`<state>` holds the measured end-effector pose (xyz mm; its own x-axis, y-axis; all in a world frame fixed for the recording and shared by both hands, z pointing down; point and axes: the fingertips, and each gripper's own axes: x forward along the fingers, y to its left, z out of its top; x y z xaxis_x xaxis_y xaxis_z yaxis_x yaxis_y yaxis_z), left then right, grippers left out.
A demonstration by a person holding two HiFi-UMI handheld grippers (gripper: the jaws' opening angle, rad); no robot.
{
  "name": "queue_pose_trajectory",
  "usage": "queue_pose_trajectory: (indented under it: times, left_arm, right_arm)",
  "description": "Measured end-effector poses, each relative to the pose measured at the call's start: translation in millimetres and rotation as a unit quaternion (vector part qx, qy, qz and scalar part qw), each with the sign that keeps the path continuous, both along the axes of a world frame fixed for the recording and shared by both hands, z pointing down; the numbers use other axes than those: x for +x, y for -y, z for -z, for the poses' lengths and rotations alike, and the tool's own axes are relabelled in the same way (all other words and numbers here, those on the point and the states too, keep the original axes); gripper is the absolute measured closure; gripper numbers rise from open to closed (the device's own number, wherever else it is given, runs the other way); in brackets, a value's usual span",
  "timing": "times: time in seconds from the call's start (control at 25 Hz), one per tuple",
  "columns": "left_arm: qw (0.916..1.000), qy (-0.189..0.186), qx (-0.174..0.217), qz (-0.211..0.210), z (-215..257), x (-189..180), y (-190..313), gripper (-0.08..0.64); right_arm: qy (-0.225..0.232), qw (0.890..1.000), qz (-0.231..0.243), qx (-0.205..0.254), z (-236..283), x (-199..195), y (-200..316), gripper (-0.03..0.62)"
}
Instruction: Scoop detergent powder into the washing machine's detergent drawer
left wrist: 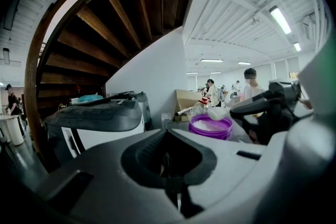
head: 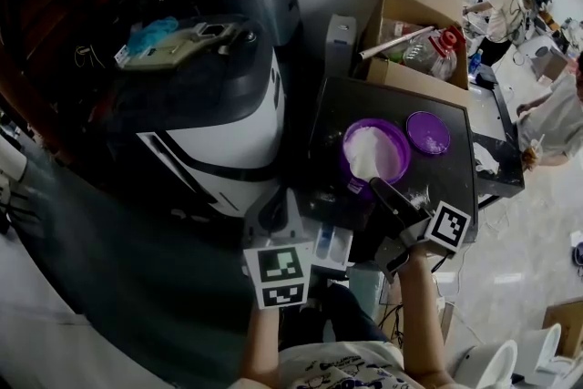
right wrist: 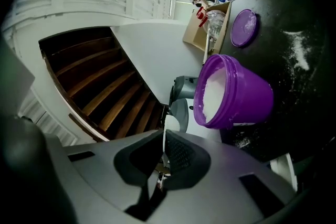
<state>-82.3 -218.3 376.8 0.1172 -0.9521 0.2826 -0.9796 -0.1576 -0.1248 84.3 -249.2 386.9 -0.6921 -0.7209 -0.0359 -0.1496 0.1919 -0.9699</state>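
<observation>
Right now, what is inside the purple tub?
Inside the purple tub: white powder, showing through the open top. The powder covers the tub's bottom, so anything buried there cannot be seen.

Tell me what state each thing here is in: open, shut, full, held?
Round purple plastic tub: open, holding white powder.
Flat purple lid: off, lying beside the tub.
White plastic scoop: gripped by its handle, over the tub.
Right tongs: shut on the scoop.
Left tongs: shut, nothing between them.
White detergent drawer: looks pulled out.
</observation>
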Motion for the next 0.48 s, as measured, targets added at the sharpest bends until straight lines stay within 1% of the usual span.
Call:
queue_pose_trajectory:
  times: [0.48]
  left_arm:
    - [0.9996,-0.007,-0.025,-0.007,-25.4,-18.4,-25.5,0.557]
  right_arm:
    - [-0.015,1.0,0.007,-0.019,-24.0,-21.5,-33.8,0.572]
